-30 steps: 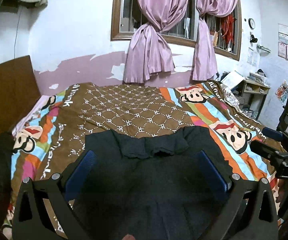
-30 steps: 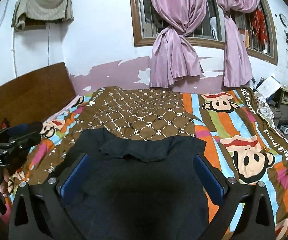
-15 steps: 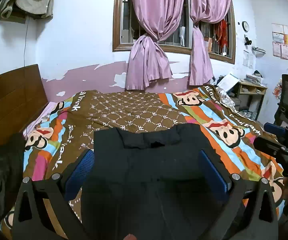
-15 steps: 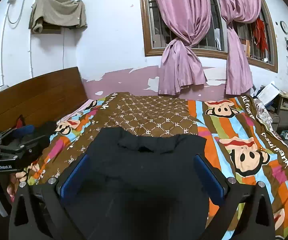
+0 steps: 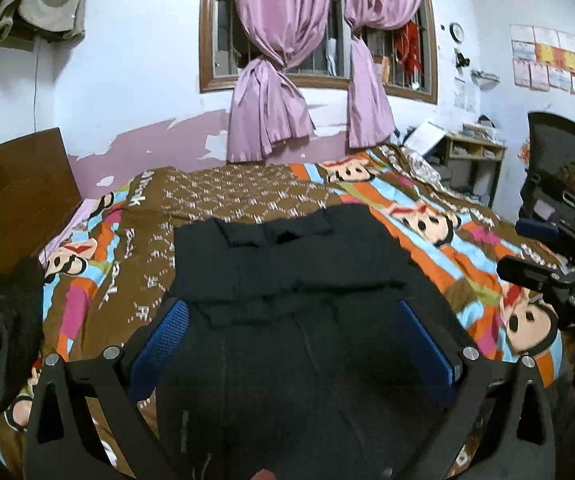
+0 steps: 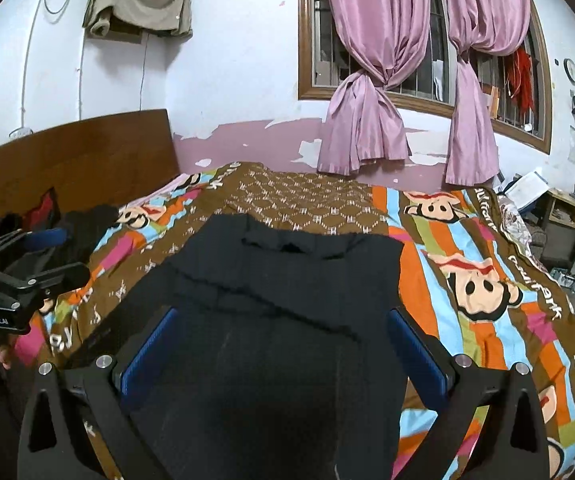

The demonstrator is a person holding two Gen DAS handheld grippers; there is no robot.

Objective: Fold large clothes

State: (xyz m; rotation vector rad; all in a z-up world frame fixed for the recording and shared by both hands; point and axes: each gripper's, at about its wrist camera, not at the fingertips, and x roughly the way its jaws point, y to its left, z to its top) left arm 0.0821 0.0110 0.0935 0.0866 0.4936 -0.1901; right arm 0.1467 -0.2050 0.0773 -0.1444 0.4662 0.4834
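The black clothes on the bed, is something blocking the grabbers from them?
Nothing visible does. The black garment lies spread on the bedspread, right under the open left gripper and open right gripper.

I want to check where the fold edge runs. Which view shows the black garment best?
The right wrist view: the black garment shows its folded edge running clearly across. The left wrist view shows the garment too, its near part darker and murkier.

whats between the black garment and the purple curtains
Only bedspread, its brown patterned part, then the peeling pink wall below the curtains; the right wrist view shows the garment short of it.
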